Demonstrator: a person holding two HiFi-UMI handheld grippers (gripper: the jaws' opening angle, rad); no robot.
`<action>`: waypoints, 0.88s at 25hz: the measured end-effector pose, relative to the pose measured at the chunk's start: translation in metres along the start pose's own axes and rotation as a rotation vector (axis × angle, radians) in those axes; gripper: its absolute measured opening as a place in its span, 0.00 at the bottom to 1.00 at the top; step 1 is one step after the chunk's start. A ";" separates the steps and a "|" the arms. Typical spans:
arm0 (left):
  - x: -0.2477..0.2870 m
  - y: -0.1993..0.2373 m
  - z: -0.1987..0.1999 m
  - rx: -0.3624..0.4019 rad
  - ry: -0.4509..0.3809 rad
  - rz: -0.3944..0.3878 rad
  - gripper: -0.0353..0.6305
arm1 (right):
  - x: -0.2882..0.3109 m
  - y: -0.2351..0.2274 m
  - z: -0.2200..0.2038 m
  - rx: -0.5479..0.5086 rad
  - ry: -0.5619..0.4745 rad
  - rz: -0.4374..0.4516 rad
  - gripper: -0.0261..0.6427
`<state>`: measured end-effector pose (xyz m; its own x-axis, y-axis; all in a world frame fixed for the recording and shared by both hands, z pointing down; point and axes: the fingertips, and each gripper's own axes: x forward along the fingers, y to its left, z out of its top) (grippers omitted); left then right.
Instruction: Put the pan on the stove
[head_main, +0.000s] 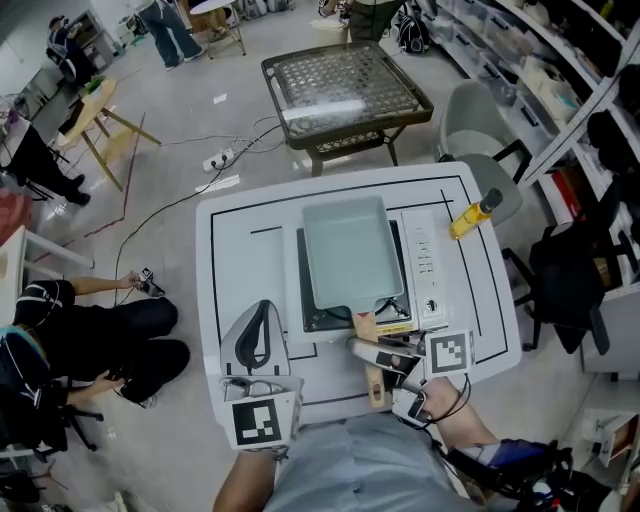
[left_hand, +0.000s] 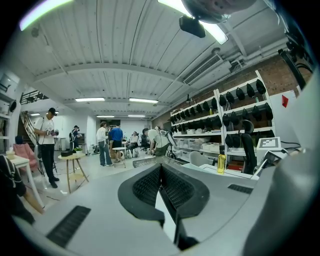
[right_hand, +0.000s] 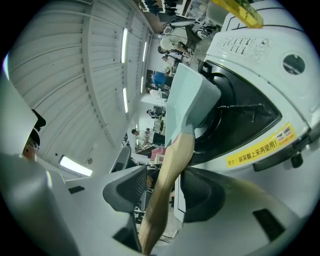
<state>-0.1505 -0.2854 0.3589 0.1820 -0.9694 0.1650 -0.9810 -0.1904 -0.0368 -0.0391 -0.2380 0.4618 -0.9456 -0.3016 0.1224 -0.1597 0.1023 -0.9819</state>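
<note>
Closer in, handle between parted jaws.

Pale teal pan, tan wood handle. Black stove, white control panel, yellow warning strip. White desk with black lines. Yellow bottle, dark cap.

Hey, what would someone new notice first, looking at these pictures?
The pale blue-green rectangular pan stands out first, sitting on the portable stove in the middle of the white table. Its wooden handle points toward the person and runs between the open jaws of the right gripper. A yellow bottle stands near the table's far right corner.
</note>
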 end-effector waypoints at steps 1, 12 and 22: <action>0.001 -0.001 0.000 -0.002 -0.002 -0.003 0.08 | -0.001 0.000 0.001 -0.001 -0.003 -0.002 0.33; 0.003 -0.015 -0.004 0.020 0.009 -0.026 0.08 | -0.014 -0.002 -0.006 0.005 0.005 -0.005 0.34; -0.003 -0.036 0.005 0.042 -0.020 -0.070 0.08 | -0.034 -0.002 -0.021 -0.006 -0.024 -0.010 0.34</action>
<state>-0.1154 -0.2767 0.3553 0.2516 -0.9563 0.1490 -0.9622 -0.2637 -0.0675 -0.0122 -0.2080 0.4621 -0.9367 -0.3256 0.1287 -0.1709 0.1044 -0.9797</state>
